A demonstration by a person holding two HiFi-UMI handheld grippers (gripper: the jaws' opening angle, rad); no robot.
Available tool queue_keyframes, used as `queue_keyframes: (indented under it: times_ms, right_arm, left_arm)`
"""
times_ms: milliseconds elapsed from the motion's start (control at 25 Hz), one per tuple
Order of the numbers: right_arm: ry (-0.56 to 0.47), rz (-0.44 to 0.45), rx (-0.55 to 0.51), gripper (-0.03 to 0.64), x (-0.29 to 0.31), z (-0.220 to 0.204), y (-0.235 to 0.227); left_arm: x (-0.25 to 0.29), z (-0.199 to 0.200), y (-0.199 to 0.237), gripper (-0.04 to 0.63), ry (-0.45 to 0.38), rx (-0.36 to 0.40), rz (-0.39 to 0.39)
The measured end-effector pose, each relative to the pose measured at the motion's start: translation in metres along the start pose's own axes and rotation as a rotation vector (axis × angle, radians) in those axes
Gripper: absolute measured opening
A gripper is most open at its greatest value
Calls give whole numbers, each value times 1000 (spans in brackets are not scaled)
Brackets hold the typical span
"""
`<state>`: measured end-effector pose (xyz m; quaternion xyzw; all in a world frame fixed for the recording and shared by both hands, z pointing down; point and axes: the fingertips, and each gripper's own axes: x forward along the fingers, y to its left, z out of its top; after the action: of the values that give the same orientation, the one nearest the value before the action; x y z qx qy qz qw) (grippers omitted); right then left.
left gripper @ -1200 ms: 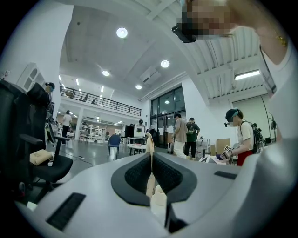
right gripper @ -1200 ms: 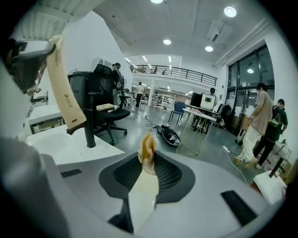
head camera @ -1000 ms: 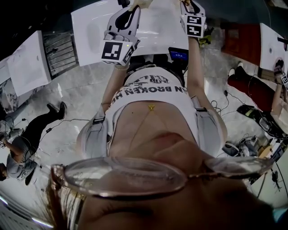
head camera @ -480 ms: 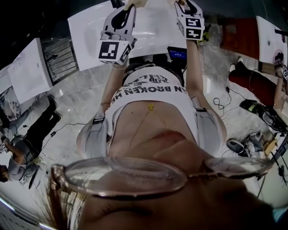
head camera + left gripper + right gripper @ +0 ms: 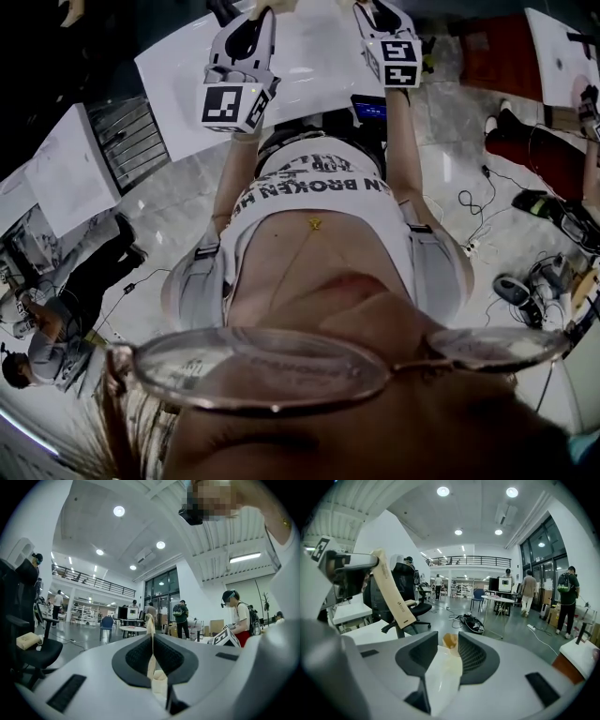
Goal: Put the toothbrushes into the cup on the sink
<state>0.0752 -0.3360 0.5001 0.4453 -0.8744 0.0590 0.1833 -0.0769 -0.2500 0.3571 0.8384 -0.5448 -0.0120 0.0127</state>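
Between the left tongs (image 5: 152,641) a flat tan toothbrush (image 5: 150,624) stands edge-on. The two dark pads are pressed together on it, so only a thin strip rises past their tips. The right gripper view shows what that view cannot: the toothbrush broadside, a long slat with small dark print. It slants down to the right out of the left tongs, held up in the air in front of a black office chair (image 5: 407,603). The right tongs (image 5: 447,641) stand fairly wide and are closing. Between them lies a pale wrapped piece (image 5: 440,672) whose tan tip (image 5: 450,641) leans toward the right-hand jaw, with a gap on the other side. Whether it is a second toothbrush cannot be told. The head view shows neither pair of pads. It does place both tongs side by side, raised over a white worktop (image 5: 319,70), each with its marker cube (image 5: 228,105) turned to the camera. Below them come the person's white printed shirt (image 5: 309,187) and the rim of a pair of glasses (image 5: 262,370). At the far left another person (image 5: 56,314) crouches on the grey floor (image 5: 169,216).
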Motion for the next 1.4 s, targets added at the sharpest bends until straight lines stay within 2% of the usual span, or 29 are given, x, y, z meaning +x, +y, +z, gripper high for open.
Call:
queue_keyframes:
  times_ms: [320,760,1120,1400]
  right_arm:
    - [-17,-68,48,52,-26,-6,-20]
    - [-4,-64,123,48,-55,-27,-40]
    - [35,-127,154,48,-78,-50,-61]
    - [63,-188,186,48,-100,-70,-80]
  left_arm:
    - [35,-7,-13,17,14,20,-91]
    - [83,-28,-31,17,58,33,-179]
    - [135,-47,-48,17,71,62,-249]
    - [168,-76,-66,17,108,88,-289]
